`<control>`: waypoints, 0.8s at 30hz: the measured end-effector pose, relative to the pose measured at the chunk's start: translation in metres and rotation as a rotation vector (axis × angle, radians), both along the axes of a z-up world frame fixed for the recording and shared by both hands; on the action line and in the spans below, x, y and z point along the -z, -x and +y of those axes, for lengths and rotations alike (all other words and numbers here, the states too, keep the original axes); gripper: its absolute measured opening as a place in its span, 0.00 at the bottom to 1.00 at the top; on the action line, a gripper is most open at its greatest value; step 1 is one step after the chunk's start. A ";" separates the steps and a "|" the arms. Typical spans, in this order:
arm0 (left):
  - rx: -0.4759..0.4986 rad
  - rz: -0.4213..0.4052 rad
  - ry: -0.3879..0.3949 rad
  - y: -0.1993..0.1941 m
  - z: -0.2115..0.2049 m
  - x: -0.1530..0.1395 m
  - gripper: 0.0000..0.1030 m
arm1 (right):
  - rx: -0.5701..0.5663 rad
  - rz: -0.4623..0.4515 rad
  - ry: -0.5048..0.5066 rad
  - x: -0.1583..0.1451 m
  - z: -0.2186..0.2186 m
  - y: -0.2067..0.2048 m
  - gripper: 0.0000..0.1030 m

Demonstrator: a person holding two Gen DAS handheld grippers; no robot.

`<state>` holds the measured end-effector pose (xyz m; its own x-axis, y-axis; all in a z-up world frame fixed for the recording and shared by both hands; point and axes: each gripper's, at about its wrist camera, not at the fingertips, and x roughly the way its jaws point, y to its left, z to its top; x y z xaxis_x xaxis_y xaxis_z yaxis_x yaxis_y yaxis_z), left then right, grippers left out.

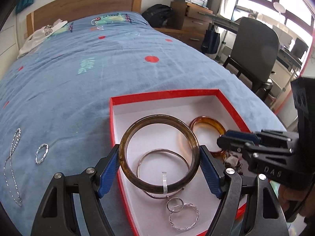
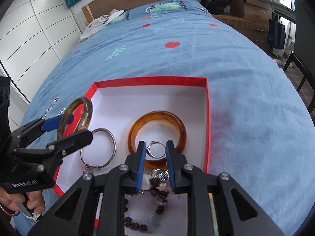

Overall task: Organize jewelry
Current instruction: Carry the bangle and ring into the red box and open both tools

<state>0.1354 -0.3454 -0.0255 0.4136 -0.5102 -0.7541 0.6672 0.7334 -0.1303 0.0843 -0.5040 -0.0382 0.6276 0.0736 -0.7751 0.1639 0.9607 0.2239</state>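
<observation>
A red box with a white inside (image 1: 115, 122) (image 2: 207, 118) lies on the blue bedspread. My left gripper (image 1: 159, 153) is shut on a brown translucent bangle (image 1: 137, 129) (image 2: 88, 110), held above the box. My right gripper (image 2: 156, 147) is shut on a small silver ring (image 2: 156, 143) over an amber bangle (image 2: 135, 129) (image 1: 208, 122) in the box. A thin silver bangle (image 1: 149, 154) (image 2: 113, 141), silver hoops (image 1: 185, 216) and a dark bead bracelet (image 2: 135, 224) lie in the box. A silver chain (image 1: 11, 157) and a twisted silver ring (image 1: 41, 153) lie on the bedspread at left.
The bed has a wooden headboard (image 1: 82, 2) and a white garment (image 1: 39, 35) near it. A black chair (image 1: 254, 51), wooden drawers (image 1: 195, 19) and a black backpack (image 1: 157, 13) stand to the right. White wardrobe doors (image 2: 29, 29) are at the left.
</observation>
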 end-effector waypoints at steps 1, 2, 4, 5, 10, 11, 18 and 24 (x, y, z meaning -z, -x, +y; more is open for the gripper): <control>0.004 0.006 -0.002 0.001 -0.001 0.002 0.74 | -0.001 0.002 0.003 0.000 -0.001 -0.001 0.19; 0.005 0.008 -0.002 0.001 -0.001 0.003 0.74 | -0.004 0.003 0.008 0.001 -0.001 -0.001 0.19; 0.010 0.010 -0.004 0.002 -0.002 0.005 0.74 | -0.009 0.006 0.006 0.001 -0.003 -0.002 0.20; 0.011 0.012 -0.005 0.002 -0.002 0.005 0.74 | -0.006 0.008 0.007 0.001 -0.003 -0.002 0.20; 0.015 0.008 -0.009 0.004 -0.003 0.006 0.74 | 0.004 0.010 -0.001 0.001 -0.008 -0.001 0.20; 0.016 0.007 -0.013 0.004 -0.004 0.006 0.74 | 0.003 0.011 0.004 0.001 -0.008 -0.001 0.20; 0.041 -0.006 -0.045 0.008 -0.010 0.008 0.74 | 0.007 0.010 0.005 0.001 -0.007 -0.001 0.20; 0.063 0.009 -0.060 0.014 -0.014 0.016 0.74 | 0.009 0.004 -0.006 0.001 -0.008 0.000 0.20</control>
